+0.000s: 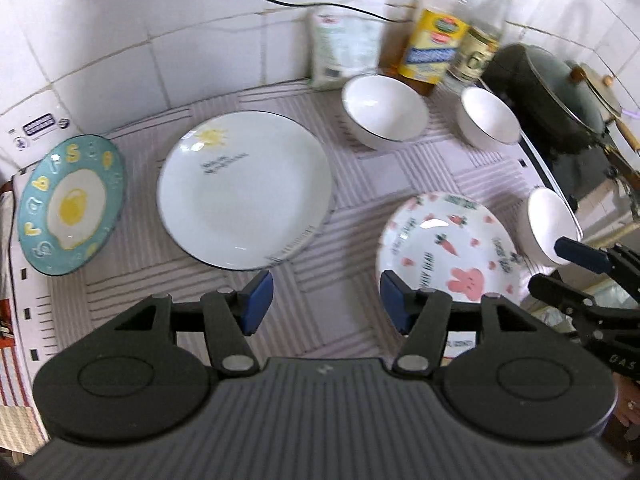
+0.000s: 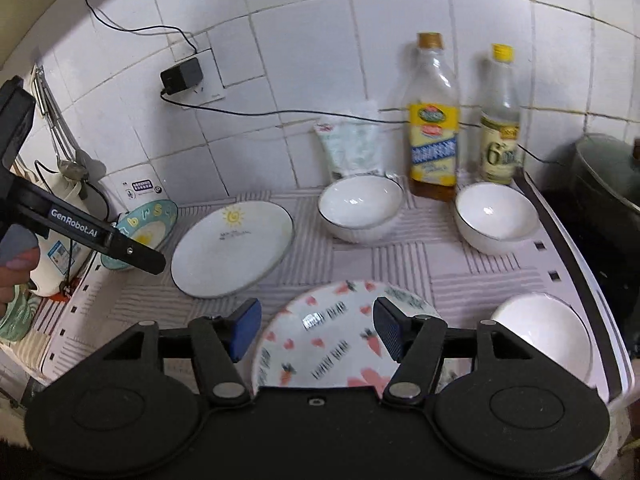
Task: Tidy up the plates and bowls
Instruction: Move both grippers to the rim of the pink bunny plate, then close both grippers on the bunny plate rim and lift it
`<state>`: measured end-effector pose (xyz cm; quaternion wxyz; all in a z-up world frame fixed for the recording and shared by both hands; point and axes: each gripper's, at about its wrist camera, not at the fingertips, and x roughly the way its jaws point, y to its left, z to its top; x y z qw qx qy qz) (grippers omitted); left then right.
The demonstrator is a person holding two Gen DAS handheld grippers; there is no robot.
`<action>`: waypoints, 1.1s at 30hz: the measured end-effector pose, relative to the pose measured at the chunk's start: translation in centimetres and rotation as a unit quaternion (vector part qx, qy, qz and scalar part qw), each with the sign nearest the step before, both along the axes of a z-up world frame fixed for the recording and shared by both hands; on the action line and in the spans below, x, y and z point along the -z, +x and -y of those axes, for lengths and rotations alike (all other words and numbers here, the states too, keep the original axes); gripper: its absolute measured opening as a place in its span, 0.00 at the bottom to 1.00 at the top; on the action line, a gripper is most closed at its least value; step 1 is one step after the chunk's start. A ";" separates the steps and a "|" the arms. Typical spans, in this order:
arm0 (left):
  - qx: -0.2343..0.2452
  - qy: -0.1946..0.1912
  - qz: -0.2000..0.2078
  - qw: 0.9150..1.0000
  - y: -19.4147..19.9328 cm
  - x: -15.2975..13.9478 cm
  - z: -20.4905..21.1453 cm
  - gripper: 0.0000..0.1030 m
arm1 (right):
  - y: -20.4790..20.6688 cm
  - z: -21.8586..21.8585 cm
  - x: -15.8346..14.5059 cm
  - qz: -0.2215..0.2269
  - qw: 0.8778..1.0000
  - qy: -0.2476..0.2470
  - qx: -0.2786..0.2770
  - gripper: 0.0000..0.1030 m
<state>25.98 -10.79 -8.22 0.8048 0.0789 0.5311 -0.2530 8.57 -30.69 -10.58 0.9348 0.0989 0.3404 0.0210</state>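
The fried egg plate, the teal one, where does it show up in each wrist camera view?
Left wrist view: the fried egg plate lies at the far left edge, left of the sun plate.
Right wrist view: the fried egg plate lies at middle left, partly behind the other gripper's black finger.
Shared landmark: the sun plate, directly right of it.

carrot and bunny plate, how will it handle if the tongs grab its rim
The carrot and bunny plate looks like stiff glazed ceramic; its glare suggests a slippery rim. Likely fragile if dropped. Shallow and flat on the mat, it probably slides rather than tips.
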 end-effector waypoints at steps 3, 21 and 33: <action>0.002 -0.001 -0.010 1.000 -1.2 0.9 1.7 0.57 | -1.6 0.8 1.2 0.003 1.000 -0.005 -0.005 0.65; -0.030 0.008 -0.081 0.996 -2.5 12.0 6.8 0.61 | -3.1 4.8 10.5 -0.009 0.998 0.026 0.062 0.65; -0.055 -0.001 -0.060 0.997 -1.8 14.0 7.4 0.52 | -1.6 6.4 12.8 -0.026 0.990 0.096 0.102 0.28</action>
